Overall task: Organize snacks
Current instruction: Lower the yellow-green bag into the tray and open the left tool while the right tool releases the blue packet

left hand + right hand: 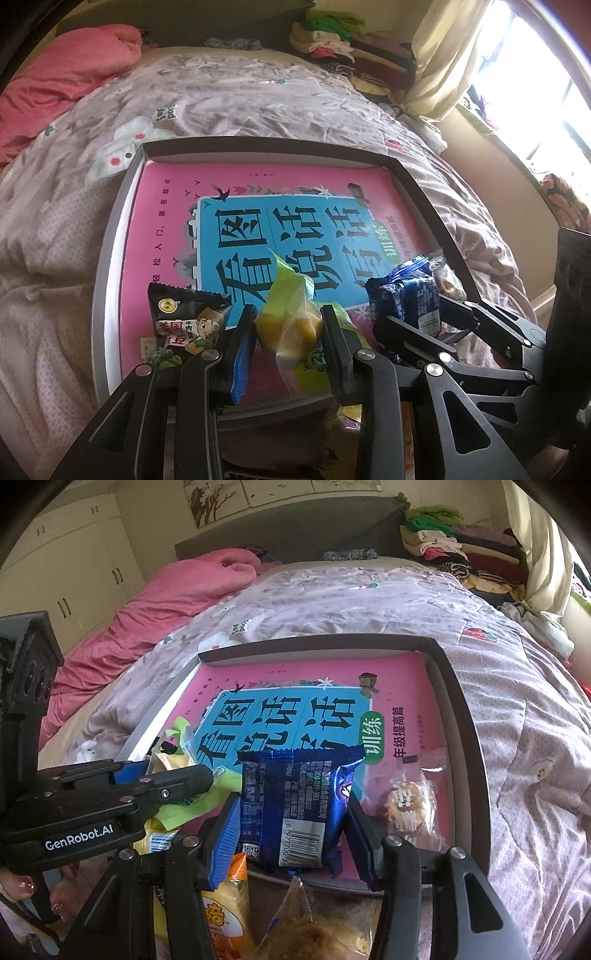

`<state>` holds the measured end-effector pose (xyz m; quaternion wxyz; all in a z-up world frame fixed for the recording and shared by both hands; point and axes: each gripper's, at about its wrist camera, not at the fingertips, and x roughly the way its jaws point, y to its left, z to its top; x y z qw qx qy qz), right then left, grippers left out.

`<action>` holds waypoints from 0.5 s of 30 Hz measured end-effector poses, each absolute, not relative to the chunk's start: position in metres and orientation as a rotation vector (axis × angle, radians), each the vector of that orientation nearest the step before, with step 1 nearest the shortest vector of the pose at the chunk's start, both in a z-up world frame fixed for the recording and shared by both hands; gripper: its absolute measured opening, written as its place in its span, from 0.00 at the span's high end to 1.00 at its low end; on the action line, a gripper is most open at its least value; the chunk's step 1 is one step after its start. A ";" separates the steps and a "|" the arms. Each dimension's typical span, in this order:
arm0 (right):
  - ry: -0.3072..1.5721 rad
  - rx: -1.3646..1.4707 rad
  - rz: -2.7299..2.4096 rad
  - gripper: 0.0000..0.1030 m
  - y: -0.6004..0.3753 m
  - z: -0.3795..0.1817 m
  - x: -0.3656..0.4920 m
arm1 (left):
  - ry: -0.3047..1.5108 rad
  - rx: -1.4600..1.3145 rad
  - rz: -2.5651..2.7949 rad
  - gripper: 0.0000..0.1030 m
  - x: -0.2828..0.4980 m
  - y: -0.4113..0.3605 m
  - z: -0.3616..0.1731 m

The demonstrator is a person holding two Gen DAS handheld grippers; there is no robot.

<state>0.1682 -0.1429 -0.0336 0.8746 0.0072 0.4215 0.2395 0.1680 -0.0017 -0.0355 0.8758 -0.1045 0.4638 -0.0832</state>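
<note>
Left hand-held gripper (289, 328) clamps a yellow snack (286, 328), right hand-held gripper (291, 812) a blue packet (295, 805), over the cluttered tray (469, 716).

Glossy plastic snack wrappers (295, 805) lie on a glossy paper book cover (177, 236).

blue snack packet (295, 808) upright beside yellow-green snack packet (288, 325), over the pink-lined tray (110, 258).
</note>
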 end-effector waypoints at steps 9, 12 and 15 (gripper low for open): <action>0.880 0.023 0.497 0.48 -0.144 -0.034 0.168 | 0.970 -0.237 -0.173 0.60 0.170 0.002 -0.038; 0.879 0.027 0.498 0.48 -0.145 -0.033 0.168 | 0.970 -0.237 -0.170 0.60 0.170 0.003 -0.038; 0.879 0.027 0.499 0.48 -0.145 -0.033 0.168 | 0.970 -0.239 -0.169 0.60 0.170 0.003 -0.037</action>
